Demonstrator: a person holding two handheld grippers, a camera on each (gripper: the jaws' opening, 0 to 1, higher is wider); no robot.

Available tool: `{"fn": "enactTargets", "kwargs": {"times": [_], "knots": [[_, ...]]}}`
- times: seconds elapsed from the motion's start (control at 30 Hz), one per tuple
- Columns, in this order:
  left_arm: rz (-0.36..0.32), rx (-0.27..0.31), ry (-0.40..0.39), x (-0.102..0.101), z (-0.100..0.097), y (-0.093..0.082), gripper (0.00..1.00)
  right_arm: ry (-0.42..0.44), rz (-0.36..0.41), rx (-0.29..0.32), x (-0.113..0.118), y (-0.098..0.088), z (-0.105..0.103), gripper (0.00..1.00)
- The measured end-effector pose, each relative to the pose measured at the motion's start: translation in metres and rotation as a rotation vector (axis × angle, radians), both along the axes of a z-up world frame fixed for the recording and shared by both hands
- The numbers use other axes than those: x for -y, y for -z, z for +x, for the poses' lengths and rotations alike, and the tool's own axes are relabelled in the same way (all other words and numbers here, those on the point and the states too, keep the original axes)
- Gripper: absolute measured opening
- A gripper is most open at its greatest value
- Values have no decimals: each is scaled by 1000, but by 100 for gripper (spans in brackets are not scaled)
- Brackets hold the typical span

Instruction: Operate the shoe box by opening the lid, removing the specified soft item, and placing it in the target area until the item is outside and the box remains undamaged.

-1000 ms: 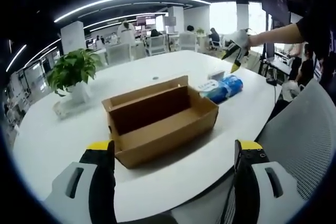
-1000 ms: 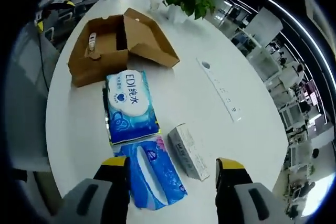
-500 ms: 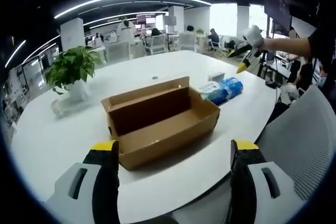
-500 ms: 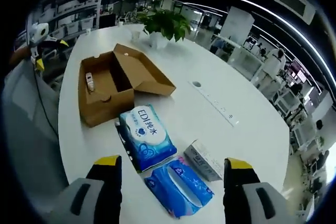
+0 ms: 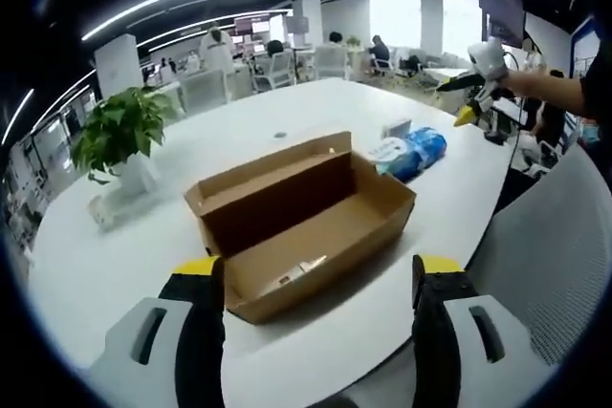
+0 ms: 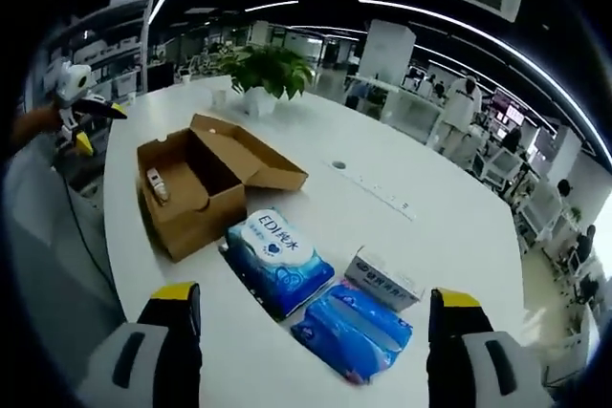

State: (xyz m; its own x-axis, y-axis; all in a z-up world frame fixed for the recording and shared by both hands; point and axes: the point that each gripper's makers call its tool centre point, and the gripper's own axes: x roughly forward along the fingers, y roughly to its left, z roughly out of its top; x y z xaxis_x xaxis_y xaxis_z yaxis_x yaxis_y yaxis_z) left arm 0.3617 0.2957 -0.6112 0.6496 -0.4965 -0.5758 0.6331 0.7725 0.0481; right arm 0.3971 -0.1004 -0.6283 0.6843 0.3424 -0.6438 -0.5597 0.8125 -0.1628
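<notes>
The brown cardboard shoe box (image 5: 306, 222) is sitting open on the white table, lid flipped back on its long side and lying flat behind it, you can see that in the right gripper view (image 6: 206, 183). There's a small flat item lying on the box floor near one end (image 5: 295, 272), can't tell what it is. The blue-and-white soft wipes pack with "EDI" printed on it (image 6: 277, 260) lies flat on the table just beside the box's short end.

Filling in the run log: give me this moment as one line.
box: lid open | wipes pack: on table, outside box | left gripper: open | right gripper: open
</notes>
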Motion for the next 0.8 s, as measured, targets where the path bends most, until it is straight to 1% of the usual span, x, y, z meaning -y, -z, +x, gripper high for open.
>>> {"fn": "enactTargets", "kwargs": {"times": [0.17, 0.43, 0.53, 0.63, 0.73, 0.8], "knots": [[1, -2, 20, 1, 13, -3, 79, 10, 2, 12, -1, 2, -12, 100], [30, -16, 59, 1, 34, 0, 77, 50, 53, 21, -8, -1, -37, 100], [64, -16, 72, -3, 45, 2, 78, 61, 61, 28, -13, -4, -46, 100], [68, -26, 101, -2, 53, 3, 78, 67, 53, 38, -16, -5, -56, 100], [114, -38, 143, -3, 58, 8, 78, 76, 72, 43, -21, -6, -65, 100], [123, -51, 156, -3, 60, 11, 77, 87, 81, 38, -23, -5, -70, 100]]}}
